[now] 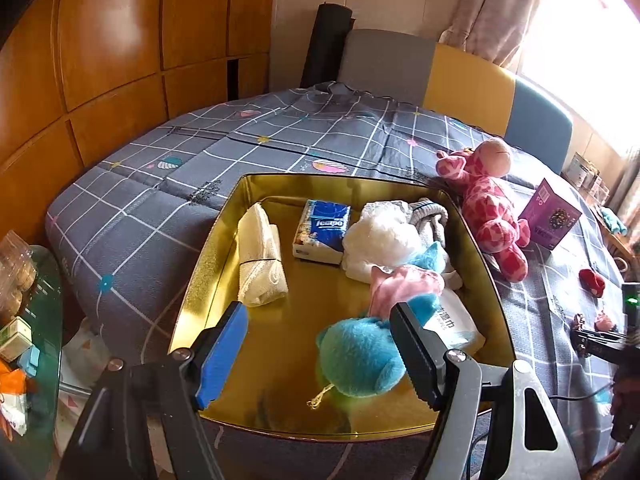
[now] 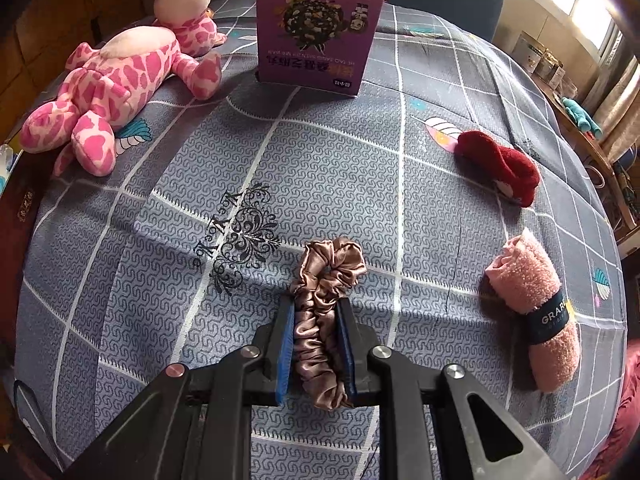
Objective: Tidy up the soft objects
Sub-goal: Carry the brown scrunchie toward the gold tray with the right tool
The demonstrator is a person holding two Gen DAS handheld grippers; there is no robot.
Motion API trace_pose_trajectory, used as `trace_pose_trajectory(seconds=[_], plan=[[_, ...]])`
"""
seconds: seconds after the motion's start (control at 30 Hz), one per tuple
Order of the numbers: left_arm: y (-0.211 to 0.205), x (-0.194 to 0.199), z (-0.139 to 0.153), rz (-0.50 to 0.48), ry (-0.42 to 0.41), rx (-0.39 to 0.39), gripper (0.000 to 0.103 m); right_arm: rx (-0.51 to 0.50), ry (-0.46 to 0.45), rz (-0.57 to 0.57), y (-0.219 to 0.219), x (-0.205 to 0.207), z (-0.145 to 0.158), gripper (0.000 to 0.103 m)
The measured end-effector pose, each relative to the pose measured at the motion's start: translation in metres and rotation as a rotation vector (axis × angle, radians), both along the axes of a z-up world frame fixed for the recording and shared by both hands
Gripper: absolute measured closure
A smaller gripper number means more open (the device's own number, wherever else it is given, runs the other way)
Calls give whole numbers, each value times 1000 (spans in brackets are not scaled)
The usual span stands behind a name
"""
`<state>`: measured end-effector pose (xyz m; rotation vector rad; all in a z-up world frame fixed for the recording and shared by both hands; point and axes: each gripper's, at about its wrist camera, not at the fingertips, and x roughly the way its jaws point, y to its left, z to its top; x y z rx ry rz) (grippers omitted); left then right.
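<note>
Right gripper (image 2: 316, 344) clamps my satin scrunchie (image 2: 326, 300) low in frame; slick fabric may slip out, while left gripper (image 1: 320, 354) gapes empty.

Home bedroom: quilted bed (image 1: 280, 136), curtains (image 1: 492, 4).

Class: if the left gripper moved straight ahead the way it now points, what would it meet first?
Probably the blue plush toy lying in the gold tin, just ahead of the open left gripper and nearer its right finger. Depth is uncertain; it might pass above it.
</note>
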<state>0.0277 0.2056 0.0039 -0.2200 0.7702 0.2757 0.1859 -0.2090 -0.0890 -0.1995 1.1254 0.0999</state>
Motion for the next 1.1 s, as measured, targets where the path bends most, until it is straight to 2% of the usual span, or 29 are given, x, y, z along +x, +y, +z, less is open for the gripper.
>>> trace_pose_trajectory(seconds=[0.3, 0.53, 0.77, 0.97, 1.1], plan=[[-11, -1, 4, -45, -12, 9, 29, 2, -19, -39, -1, -4, 2, 84], [-14, 0, 5, -55, -7, 16, 29, 106, -119, -73, 1, -12, 46, 84], [-12, 1, 2, -50, 0, 15, 29, 224, -142, 79, 53, -21, 77, 84], [-5, 0, 1, -41, 8, 13, 29, 318, -122, 253, 119, -35, 89, 84], [15, -3, 7, 6, -2, 15, 29, 403, -105, 371, 171, -42, 98, 84]])
